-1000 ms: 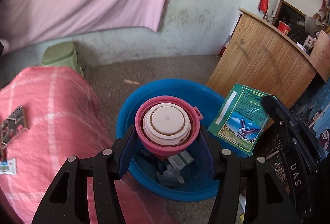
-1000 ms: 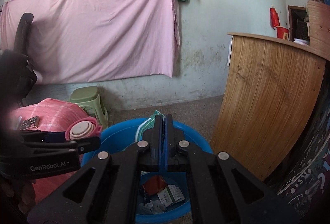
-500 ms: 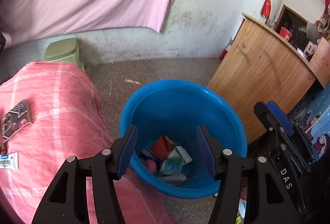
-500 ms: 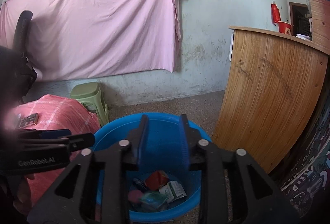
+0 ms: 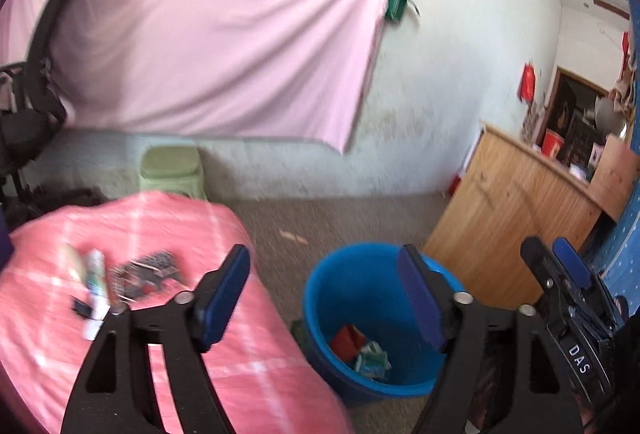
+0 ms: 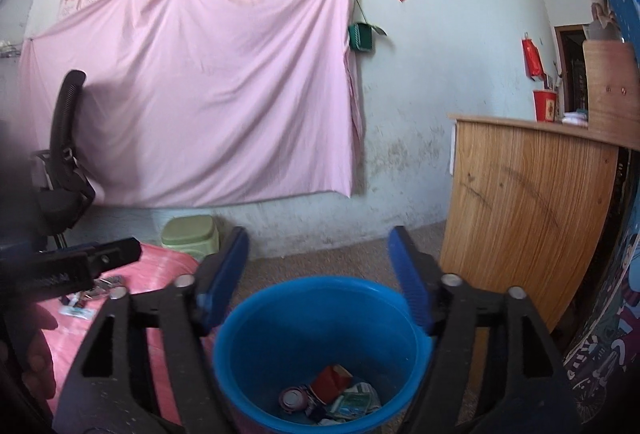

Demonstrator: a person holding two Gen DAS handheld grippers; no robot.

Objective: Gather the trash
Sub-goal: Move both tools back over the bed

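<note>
A blue bucket (image 6: 320, 330) stands on the floor with trash at its bottom: a pink round lid (image 6: 294, 398), a red packet (image 6: 330, 380) and a green packet (image 6: 354, 404). My right gripper (image 6: 318, 274) hangs over the bucket with its jaws opening wide and nothing between them. My left gripper (image 5: 326, 294) has its jaws opening too, empty, between the bucket (image 5: 360, 290) and the pink-covered table (image 5: 120, 314). On that table lie a white tube (image 5: 96, 290) and dark wrappers (image 5: 146, 270).
A wooden counter (image 6: 528, 218) stands right of the bucket. A green stool (image 6: 192, 232) sits by the wall, and a black office chair (image 6: 60, 170) is at the far left. A pink sheet (image 6: 200, 86) hangs on the wall.
The left gripper dropped the pink lid and the right gripper dropped the green packet into the bucket. Both jaws opened. The left gripper rose and swung left toward the table.
</note>
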